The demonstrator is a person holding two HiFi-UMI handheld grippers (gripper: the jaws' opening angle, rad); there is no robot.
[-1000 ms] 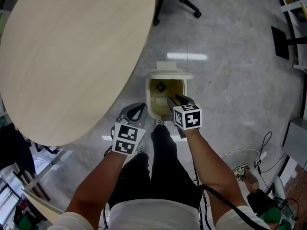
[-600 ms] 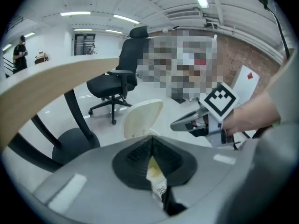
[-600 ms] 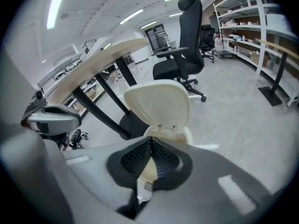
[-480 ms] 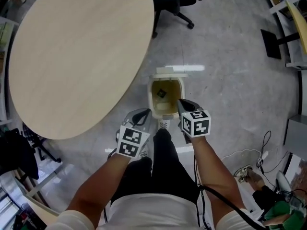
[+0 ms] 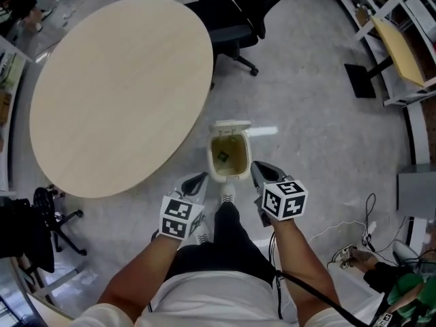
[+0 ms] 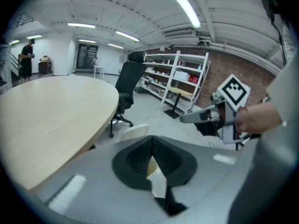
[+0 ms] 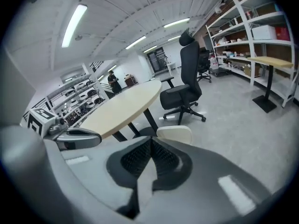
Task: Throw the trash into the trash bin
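Note:
A cream trash bin (image 5: pixel 237 172) stands on the floor with its lid (image 5: pixel 229 125) flipped up. A small dark piece of trash (image 5: pixel 222 157) lies inside it. My left gripper (image 5: pixel 195 182) hangs to the left of the bin's near rim, its jaws shut with nothing between them. Shut and empty too, my right gripper (image 5: pixel 258 172) is raised just right of the bin. In the left gripper view the pads meet at the tips (image 6: pixel 151 139) above the lid (image 6: pixel 132 132). The right gripper view shows closed pads (image 7: pixel 150 141) and the lid (image 7: pixel 174 134) beyond them.
A round wooden table (image 5: pixel 116 94) stands left of the bin. A black office chair (image 5: pixel 225 19) is behind it. Shelving and a desk (image 5: pixel 402 46) line the right side, and cables (image 5: pixel 368 223) lie on the floor. My shoe (image 5: pixel 227 197) touches the bin's near side.
Both grippers have risen away from the bin, which now looks smaller and farther below. The right gripper, earlier open over the bin's mouth, has shut and drawn back to the right.

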